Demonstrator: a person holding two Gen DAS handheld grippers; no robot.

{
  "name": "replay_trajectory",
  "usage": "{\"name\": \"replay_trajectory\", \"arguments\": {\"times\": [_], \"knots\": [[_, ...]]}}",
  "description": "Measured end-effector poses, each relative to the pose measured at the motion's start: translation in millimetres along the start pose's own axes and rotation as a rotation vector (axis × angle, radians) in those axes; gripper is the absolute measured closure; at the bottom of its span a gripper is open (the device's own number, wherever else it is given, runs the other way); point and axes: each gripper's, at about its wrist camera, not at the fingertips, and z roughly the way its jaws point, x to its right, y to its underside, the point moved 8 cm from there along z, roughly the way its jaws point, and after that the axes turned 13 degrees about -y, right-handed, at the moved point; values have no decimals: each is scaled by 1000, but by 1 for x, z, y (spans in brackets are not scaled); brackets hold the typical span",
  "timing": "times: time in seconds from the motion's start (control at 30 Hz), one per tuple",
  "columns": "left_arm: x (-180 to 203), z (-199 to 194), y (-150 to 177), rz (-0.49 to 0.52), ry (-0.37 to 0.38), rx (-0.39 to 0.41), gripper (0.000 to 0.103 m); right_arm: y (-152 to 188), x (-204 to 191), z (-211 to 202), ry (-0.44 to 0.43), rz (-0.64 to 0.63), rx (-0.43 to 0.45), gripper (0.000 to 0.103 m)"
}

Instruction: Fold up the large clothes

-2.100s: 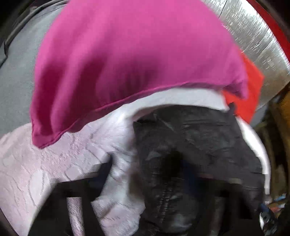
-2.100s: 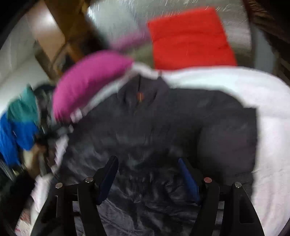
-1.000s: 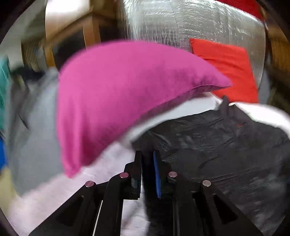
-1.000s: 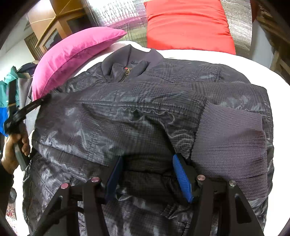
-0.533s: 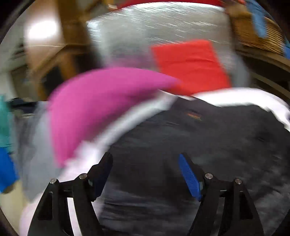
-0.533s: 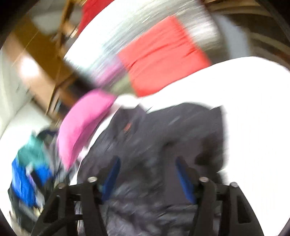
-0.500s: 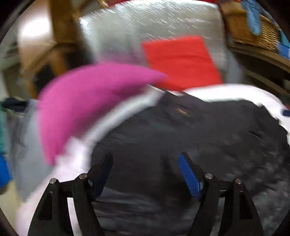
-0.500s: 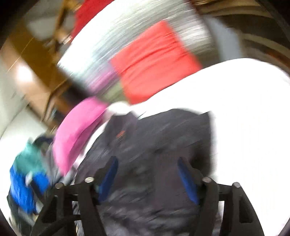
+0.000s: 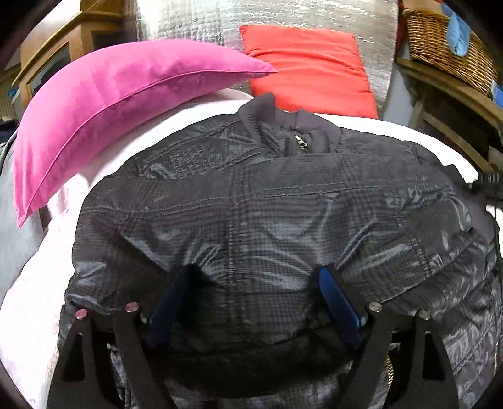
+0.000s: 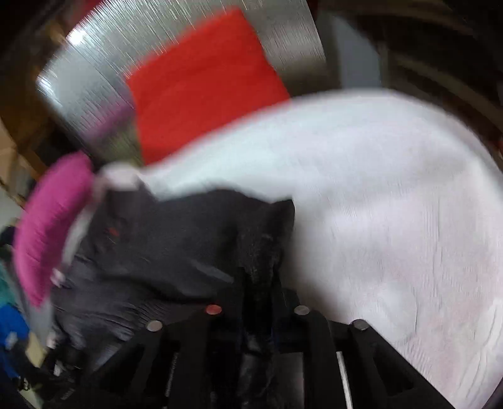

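Note:
A dark grey checked jacket (image 9: 267, 214) lies front up on a white bed cover (image 9: 28, 289), collar and zip at the far end, sleeves folded across the body. My left gripper (image 9: 254, 286) is open and hovers over the jacket's lower middle, holding nothing. In the blurred right wrist view the jacket (image 10: 176, 251) lies left of centre. My right gripper (image 10: 259, 283) is shut on the jacket's right edge, dark fabric pinched between its fingers.
A pink pillow (image 9: 103, 103) lies at the bed's left, a red cushion (image 9: 308, 69) against a silver quilted headboard (image 9: 204, 22). A wicker basket (image 9: 446, 41) sits on a wooden shelf at the right. White bed cover (image 10: 393, 204) stretches right of the jacket.
My left gripper opened, letting go of the jacket's left side, and moved over the jacket's middle. My right gripper swung to the jacket's right edge and shut on it.

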Motion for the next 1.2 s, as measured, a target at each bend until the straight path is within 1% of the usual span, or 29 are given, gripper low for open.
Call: {"name": "replay_trajectory", "arguments": {"times": [0.03, 0.07, 0.1, 0.13, 0.17, 0.2, 0.27, 0.33, 0.37, 0.4, 0.47, 0.5, 0.53, 0.57, 0.6, 0.67, 0.73, 0.8, 0.87, 0.93, 1.03, 1.07, 1.1, 1.13, 1.17, 1.2], "knots": [[-2, -3, -1, -2, -4, -12, 16, -1, -1, -8, -2, -4, 20, 64], [-6, -7, 1, -4, -5, -16, 16, 0, -6, -21, -11, -14, 46, 44], [-13, -20, 2, -5, -5, -5, 16, 1, -15, -39, -17, -37, 84, 35], [-25, -33, 4, -9, -10, 19, 16, 1, -20, -51, -16, -58, 112, 30], [-34, -42, 4, -14, -20, 42, 16, 2, -29, -66, -26, -89, 134, 30], [-48, -55, 6, -26, -41, 67, 16, 8, -41, -77, -63, -115, 140, 30], [-71, -68, 12, -72, -58, 80, 16, 22, -64, -87, -142, -145, 121, 30], [-89, -71, 19, -115, -68, 67, 16, 38, -85, -86, -234, -165, 84, 30], [-101, -66, 24, -146, -77, 39, 16, 46, -92, -79, -275, -157, 58, 30], [-108, -60, 28, -169, -82, 11, 16, 51, -91, -70, -288, -144, 35, 30], [-115, -39, 37, -186, -92, -61, 16, 62, -80, -36, -279, -96, -42, 29], [-116, -20, 47, -168, -101, -137, 14, 69, -66, -17, -265, -46, -80, 28], [-118, -9, 53, -168, -101, -176, 13, 67, -60, -9, -287, -16, -72, 28], [-121, 0, 57, -208, -68, -196, 10, 63, -59, -12, -313, 4, -28, 28], [-124, 1, 57, -228, -59, -205, 9, 59, -60, -15, -316, 31, -34, 28], [-129, -6, 53, -233, -65, -213, 9, 55, -64, -28, -302, 40, -43, 28], [-135, -22, 49, -230, -81, -180, 9, 53, -69, -54, -283, 6, 0, 28], [-147, -49, 52, -229, -88, -133, 9, 63, -69, -87, -285, -14, 31, 28], [-159, -71, 65, -244, -76, -118, 9, 82, -63, -115, -278, -24, 35, 27], [-172, -93, 87, -263, -54, -115, 9, 109, -54, -142, -284, -19, 35, 27], [-191, -124, 136, -289, -34, -122, 9, 162, -28, -180, -293, 20, 29, 27], [-199, -134, 161, -307, -28, -138, 9, 182, -18, -189, -302, 49, 26, 26], [-203, -140, 177, -322, -21, -154, 9, 203, -7, -196, -311, 80, 10, 26], [-206, -144, 191, -334, -11, -170, 9, 218, 0, -201, -315, 97, 0, 26], [-208, -149, 212, -350, 15, -201, 9, 238, 10, -208, -317, 123, -7, 26], [-209, -154, 227, -362, 33, -220, 9, 253, 19, -212, -320, 147, -12, 26]]}}
